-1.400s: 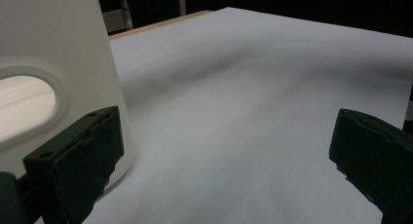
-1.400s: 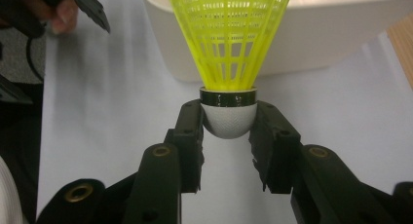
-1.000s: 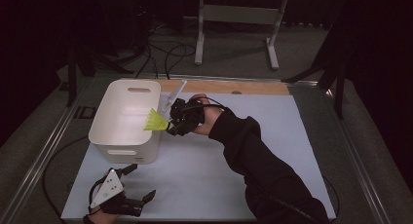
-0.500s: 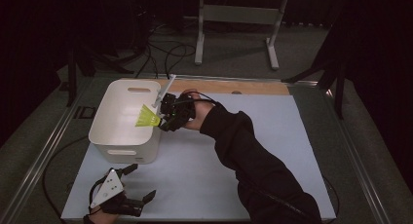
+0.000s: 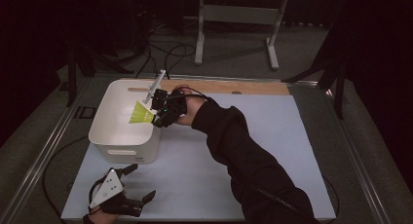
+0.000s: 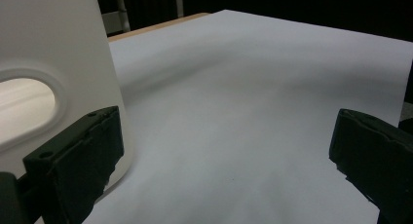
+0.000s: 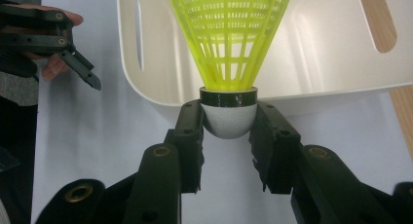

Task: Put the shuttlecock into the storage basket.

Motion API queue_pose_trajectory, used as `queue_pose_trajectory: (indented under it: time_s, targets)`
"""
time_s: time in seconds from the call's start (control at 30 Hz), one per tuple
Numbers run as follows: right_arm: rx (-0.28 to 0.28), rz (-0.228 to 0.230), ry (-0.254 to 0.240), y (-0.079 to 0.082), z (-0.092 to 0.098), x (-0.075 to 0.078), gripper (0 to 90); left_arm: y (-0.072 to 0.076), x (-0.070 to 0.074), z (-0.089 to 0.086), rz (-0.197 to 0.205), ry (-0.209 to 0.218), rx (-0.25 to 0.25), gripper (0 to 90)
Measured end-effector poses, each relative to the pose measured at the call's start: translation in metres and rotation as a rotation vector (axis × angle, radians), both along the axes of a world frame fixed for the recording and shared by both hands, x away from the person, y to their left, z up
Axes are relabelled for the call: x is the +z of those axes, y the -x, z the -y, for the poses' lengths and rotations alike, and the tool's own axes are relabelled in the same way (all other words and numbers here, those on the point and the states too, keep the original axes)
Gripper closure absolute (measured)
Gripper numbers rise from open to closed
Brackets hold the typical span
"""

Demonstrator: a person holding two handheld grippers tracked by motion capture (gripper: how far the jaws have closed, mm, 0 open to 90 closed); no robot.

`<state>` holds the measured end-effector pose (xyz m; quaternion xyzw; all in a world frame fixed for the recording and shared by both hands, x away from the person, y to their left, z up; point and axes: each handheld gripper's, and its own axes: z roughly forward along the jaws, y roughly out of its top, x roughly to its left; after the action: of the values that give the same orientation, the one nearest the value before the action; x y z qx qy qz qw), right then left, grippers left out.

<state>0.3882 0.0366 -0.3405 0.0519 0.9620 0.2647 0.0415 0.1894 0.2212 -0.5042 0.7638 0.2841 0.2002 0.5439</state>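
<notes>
A yellow shuttlecock (image 7: 229,44) with a white rounded cork base hangs over the rim of a white plastic bin (image 5: 114,129). My right gripper (image 7: 228,136) is shut on the cork, its skirt pointing out over the bin's inside. In the high view the right gripper (image 5: 158,116) sits at the bin's right rim with the shuttlecock (image 5: 140,114) above the bin. My left gripper (image 5: 139,185) rests low near the table's front left, open with nothing between its jaws. The left gripper view shows the bin's wall (image 6: 53,73) with a handle slot close at the left.
A white sheet (image 5: 272,151) covers the table, with a wooden strip (image 5: 234,86) at its far edge. A metal stand (image 5: 238,19) and cables lie on the floor beyond. A metal rail (image 5: 44,156) borders the table's left side.
My right gripper has carried the shuttlecock leftward, from beside the bin's right wall to over its inside. The left gripper has stayed put.
</notes>
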Motion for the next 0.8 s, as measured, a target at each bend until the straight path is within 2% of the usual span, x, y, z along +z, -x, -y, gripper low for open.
queue_pose_trajectory:
  time_s: [0.23,0.53,0.67,0.8]
  targets:
    - [0.001,-0.005,0.009,-0.003,-0.012,-0.002,66.1,0.0,0.0,0.0,0.003,-0.002,-0.005,0.0]
    - [-0.064,-0.025,0.019,-0.008,-0.027,-0.004,66.1,0.0,0.0,0.0,0.003,0.002,-0.007,0.0]
    - [-0.057,-0.034,0.016,-0.008,-0.033,-0.005,66.0,0.0,0.0,0.0,0.004,0.0,-0.008,0.0]
    - [-0.074,-0.04,0.022,-0.008,-0.037,-0.008,66.0,0.0,0.0,0.0,0.005,-0.001,-0.009,0.0]
